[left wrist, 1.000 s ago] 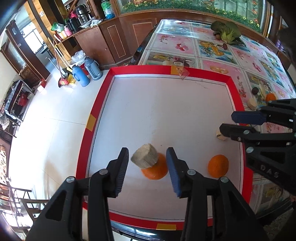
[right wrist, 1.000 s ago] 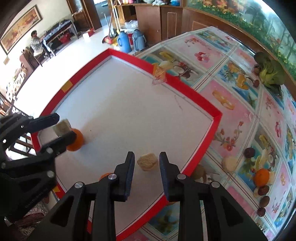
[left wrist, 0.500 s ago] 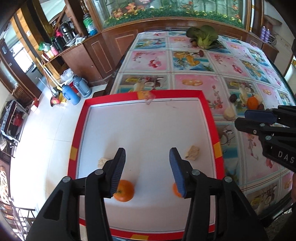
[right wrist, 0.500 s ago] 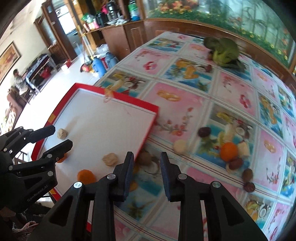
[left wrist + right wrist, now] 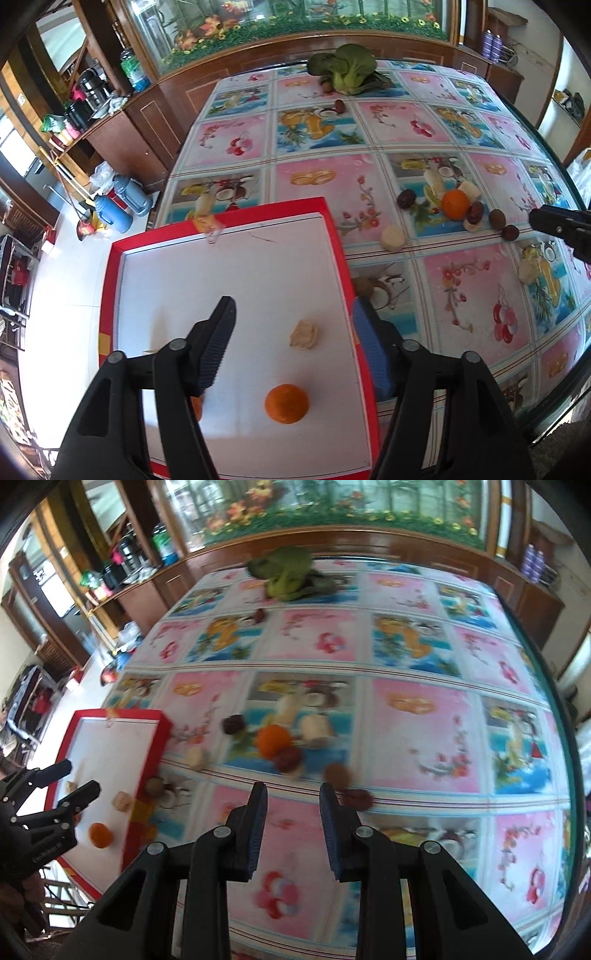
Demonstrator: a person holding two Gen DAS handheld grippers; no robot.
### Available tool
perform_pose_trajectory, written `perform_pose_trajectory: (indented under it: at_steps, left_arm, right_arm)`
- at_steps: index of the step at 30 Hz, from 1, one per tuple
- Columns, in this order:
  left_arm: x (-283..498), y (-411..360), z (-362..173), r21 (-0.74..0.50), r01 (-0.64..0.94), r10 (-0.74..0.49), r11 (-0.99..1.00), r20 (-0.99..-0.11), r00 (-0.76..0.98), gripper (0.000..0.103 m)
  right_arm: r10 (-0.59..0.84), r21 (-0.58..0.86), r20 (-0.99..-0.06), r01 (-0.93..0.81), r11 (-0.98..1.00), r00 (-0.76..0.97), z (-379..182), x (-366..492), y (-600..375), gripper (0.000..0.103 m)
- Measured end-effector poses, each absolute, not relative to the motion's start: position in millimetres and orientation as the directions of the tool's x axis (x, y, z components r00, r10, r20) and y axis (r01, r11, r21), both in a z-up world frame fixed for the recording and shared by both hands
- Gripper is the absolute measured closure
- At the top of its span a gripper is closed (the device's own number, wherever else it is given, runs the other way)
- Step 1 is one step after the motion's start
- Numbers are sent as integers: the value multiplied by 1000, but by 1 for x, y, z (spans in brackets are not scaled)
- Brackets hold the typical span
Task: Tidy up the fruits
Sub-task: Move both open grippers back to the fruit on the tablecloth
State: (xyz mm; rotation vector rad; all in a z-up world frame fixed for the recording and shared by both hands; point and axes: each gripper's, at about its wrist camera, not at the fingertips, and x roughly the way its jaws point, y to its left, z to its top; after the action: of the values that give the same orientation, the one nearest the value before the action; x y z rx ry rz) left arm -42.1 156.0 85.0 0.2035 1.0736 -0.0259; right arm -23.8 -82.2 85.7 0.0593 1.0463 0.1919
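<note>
Left hand-held gripper (image 5: 293, 347): jaws spread wide with nothing between them, held above the near part of the red-rimmed tray (image 5: 334, 236).
Right hand-held gripper (image 5: 293, 834): jaws parted and empty, held over a pink square of the patterned tabletop (image 5: 417, 716), well to the right of the tray.
Near orange (image 5: 286, 403): lies on the tray's white floor, close to its near edge.
Second orange (image 5: 197, 408): also on the tray, mostly hidden behind the left hand-held gripper's finger.
Beige piece (image 5: 304, 334): on the tray, just beyond the near orange and close to the right rim.
Brown fruit (image 5: 364, 286): on the tabletop, just outside the tray's right rim.
Fruit cluster: a third orange (image 5: 455, 204) sits on the tabletop beyond the tray, with dark reddish-brown fruits (image 5: 406, 199) and pale pieces (image 5: 393, 238) around it.
Lone pale piece (image 5: 529, 271): on the tabletop further right, apart from the cluster.
Leafy green vegetable (image 5: 347, 68): at the far end of the tabletop.
</note>
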Motion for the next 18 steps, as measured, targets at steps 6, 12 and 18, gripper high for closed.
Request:
perform_pose_trajectory:
  at_steps: [6,12,18]
  left_arm:
    - [-42,131,78,145,184,45,972,-887,460,31]
    - [-46,107,68,138,243,24,960,-906,422,31]
    - [-46,95,65,132,262,16,956,-916,401,31]
  right_arm:
    - [137,157,-868,3,988,478,73,-41,-148,74]
    - [148,200,-886,75,977,439,57,-52,-183,74]
    - [214,242,-881,13,970,421,53,-54,-176,68]
